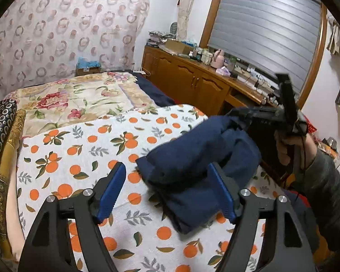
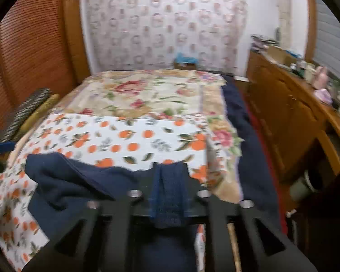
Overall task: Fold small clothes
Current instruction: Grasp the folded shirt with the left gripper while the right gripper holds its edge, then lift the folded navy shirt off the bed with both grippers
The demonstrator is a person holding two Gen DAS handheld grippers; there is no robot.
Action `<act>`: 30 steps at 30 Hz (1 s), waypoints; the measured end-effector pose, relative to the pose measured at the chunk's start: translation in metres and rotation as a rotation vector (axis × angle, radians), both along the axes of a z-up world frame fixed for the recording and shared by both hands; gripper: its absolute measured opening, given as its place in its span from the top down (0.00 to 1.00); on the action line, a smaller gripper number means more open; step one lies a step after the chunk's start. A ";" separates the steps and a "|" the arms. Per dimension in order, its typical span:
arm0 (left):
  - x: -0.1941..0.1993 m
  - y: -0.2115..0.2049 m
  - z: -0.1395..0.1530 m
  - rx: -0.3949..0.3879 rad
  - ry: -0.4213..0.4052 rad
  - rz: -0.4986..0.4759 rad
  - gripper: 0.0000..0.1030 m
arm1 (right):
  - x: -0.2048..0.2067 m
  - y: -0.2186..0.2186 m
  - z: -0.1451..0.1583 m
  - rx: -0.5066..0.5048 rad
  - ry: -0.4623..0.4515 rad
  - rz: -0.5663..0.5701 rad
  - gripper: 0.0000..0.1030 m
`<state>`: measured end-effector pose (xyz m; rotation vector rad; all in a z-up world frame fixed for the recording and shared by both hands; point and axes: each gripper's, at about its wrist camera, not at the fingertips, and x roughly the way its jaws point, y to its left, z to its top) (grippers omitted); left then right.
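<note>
A navy blue garment (image 1: 197, 158) hangs bunched above the orange-print bed sheet (image 1: 83, 149). My right gripper (image 1: 240, 119) is shut on its upper edge and lifts it at the right. In the right wrist view the navy cloth (image 2: 167, 192) is pinched between the closed jaws, and the rest of the garment (image 2: 74, 181) drapes to the left. My left gripper (image 1: 167, 195) is open; its blue pads (image 1: 112, 190) stand either side of the garment's lower part without clamping it.
A floral quilt (image 1: 79, 97) covers the far half of the bed. A wooden sideboard (image 1: 192, 83) with clutter runs along the right. Patterned pillows (image 1: 0, 136) lie at the left edge. A dark blanket (image 2: 242, 136) hangs off the bed's right side.
</note>
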<state>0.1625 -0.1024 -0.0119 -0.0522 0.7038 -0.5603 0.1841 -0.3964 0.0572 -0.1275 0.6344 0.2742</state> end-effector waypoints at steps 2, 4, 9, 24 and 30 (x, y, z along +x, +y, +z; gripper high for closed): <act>0.003 -0.002 -0.005 0.000 0.017 -0.015 0.27 | -0.008 -0.006 0.006 0.038 -0.011 -0.003 0.66; 0.011 -0.006 -0.013 0.010 0.043 -0.020 0.27 | -0.014 -0.009 0.005 0.044 -0.018 0.008 0.57; 0.040 -0.019 -0.030 0.049 0.090 -0.009 0.27 | -0.026 -0.008 -0.005 0.049 -0.003 0.091 0.46; 0.100 -0.030 -0.063 0.159 0.157 0.076 0.27 | 0.046 -0.035 -0.028 0.130 0.078 0.018 0.78; 0.094 -0.027 -0.058 0.145 0.157 0.083 0.27 | 0.041 -0.054 -0.012 0.089 0.047 -0.079 0.55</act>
